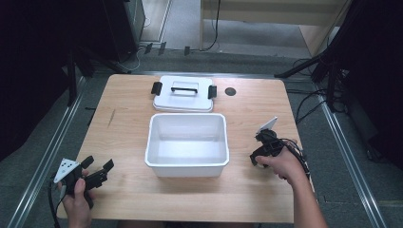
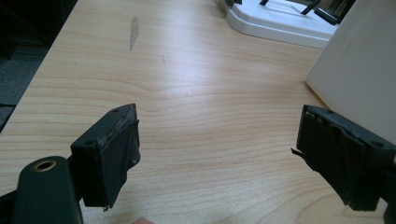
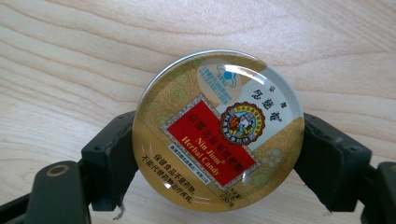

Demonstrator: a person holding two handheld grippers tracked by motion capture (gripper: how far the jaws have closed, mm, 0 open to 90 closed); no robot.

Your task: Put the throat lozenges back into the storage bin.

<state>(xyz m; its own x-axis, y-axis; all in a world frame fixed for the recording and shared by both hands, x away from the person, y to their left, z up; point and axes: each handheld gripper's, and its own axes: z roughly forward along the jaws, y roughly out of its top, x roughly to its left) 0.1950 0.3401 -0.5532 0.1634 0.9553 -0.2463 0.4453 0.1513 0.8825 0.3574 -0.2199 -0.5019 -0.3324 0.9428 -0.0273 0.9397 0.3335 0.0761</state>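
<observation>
Right tool (image 3: 219, 154) clamps round, glossy metal candy tin (image 3: 218, 133).

Round gold candy tin (image 3: 218, 131), red label; flat on wooden table; between right gripper's fingers (image 3: 109, 161).

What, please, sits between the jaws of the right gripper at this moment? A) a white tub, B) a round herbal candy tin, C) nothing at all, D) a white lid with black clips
B: in the right gripper view the round herbal candy tin lies flat on the wooden table, with the right gripper and its two black jaws pressed against the tin's opposite edges.
</observation>
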